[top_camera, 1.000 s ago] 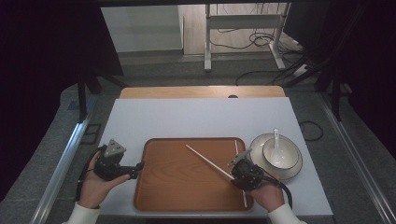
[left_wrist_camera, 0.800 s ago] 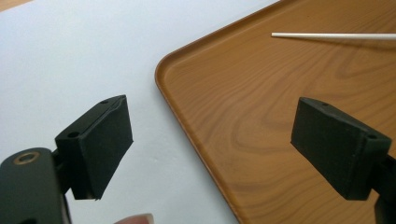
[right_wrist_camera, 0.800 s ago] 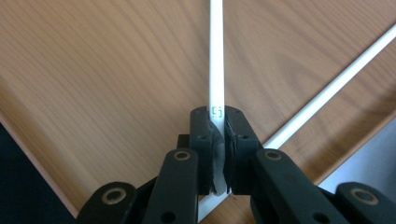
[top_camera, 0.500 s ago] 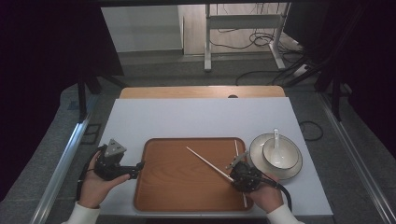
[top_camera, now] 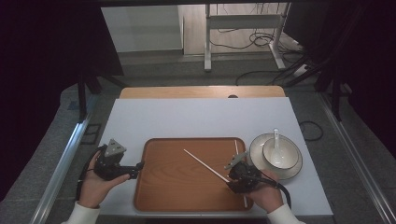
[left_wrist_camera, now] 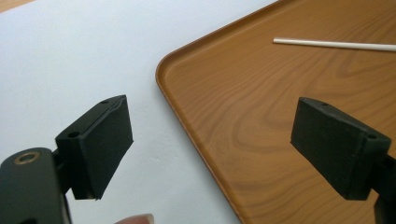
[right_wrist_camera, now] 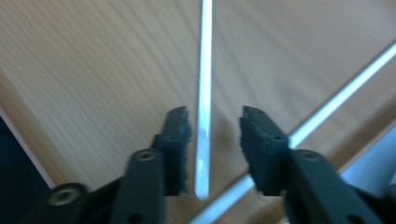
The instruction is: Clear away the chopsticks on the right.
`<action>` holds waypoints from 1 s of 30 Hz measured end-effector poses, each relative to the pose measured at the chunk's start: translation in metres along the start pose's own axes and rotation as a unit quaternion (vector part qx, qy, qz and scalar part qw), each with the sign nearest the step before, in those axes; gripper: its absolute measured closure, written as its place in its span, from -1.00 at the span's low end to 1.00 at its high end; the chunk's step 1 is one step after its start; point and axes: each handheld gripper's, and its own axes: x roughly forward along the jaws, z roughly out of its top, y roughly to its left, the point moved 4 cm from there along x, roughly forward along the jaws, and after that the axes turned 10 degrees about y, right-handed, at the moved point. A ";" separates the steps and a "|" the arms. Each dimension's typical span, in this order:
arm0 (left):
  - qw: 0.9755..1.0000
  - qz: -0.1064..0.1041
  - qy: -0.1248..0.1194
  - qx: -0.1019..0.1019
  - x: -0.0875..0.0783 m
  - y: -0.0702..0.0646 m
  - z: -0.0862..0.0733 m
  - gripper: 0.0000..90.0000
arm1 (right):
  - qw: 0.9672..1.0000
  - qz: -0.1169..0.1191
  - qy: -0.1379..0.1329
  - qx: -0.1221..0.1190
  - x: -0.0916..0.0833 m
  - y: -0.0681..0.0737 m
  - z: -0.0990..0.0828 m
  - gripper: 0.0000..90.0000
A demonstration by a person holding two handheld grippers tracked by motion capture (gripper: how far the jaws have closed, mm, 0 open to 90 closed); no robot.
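- The right claw (top_camera: 232, 173) rests low over the near right part of the brown wooden tray with rounded corners (top_camera: 154, 186). Its jaws have just been opening and now stand partly apart.
- One thin white chopstick (right_wrist_camera: 204, 93) lies between these jaws in the right gripper view. The pads do not press on it; there is a small gap on each side.
- In the high view this chopstick (top_camera: 205, 165) lies flat on the tray, running from the tray's middle toward the right claw.
- A second thin white chopstick (right_wrist_camera: 345, 95) lies crossing near the first one, along the right edge of the tray (right_wrist_camera: 93, 56).
- The left claw (top_camera: 135, 167) is at the left edge of the tray, held level. Its jaws stand wide with nothing between them; one is over the pale grey worktop (left_wrist_camera: 70, 56), the other over the tray (left_wrist_camera: 261, 121).
- To the right of the tray, a white round plate (top_camera: 261, 144) carries a white bowl (top_camera: 285, 158) with a white spoon (top_camera: 276, 140) in it.
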 end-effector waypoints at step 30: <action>1.000 0.004 0.005 0.004 0.002 -0.003 0.000 -0.73 | 0.993 0.073 -0.091 -0.019 0.033 0.006 0.100 0.99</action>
